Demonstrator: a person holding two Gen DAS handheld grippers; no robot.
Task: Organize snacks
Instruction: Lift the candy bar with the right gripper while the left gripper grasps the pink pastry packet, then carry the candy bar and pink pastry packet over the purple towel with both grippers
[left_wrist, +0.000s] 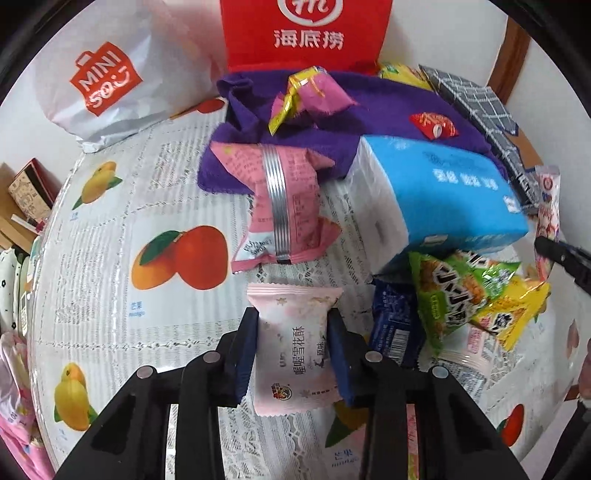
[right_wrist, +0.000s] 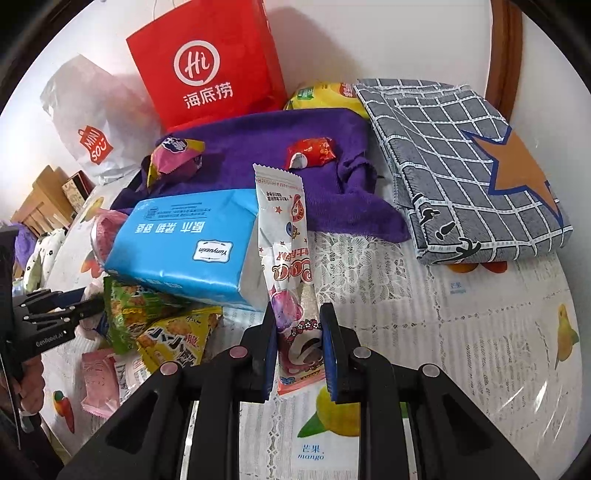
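Note:
My left gripper (left_wrist: 293, 332) is shut on a pale pink snack packet (left_wrist: 295, 347), its pads pressing both sides, just above the fruit-print tablecloth (left_wrist: 110, 258). A larger pink packet (left_wrist: 284, 206) lies ahead of it. My right gripper (right_wrist: 299, 332) is shut on a long white and pink candy stick pack (right_wrist: 288, 258), which stands up from the jaws. Green (left_wrist: 443, 291) and yellow (left_wrist: 513, 310) snack bags and a dark blue packet (left_wrist: 395, 325) lie by the blue tissue pack (left_wrist: 443, 192). A purple-yellow snack (left_wrist: 310, 96) and a red candy (left_wrist: 434, 125) rest on the purple cloth (left_wrist: 388, 107).
A red paper bag (left_wrist: 306, 33) and a white Miniso bag (left_wrist: 99, 77) stand at the back by the wall. A folded grey checked cloth (right_wrist: 472, 166) lies at the right. A yellow packet (right_wrist: 325, 96) sits behind the purple cloth. Boxes (left_wrist: 29, 192) stand beyond the left table edge.

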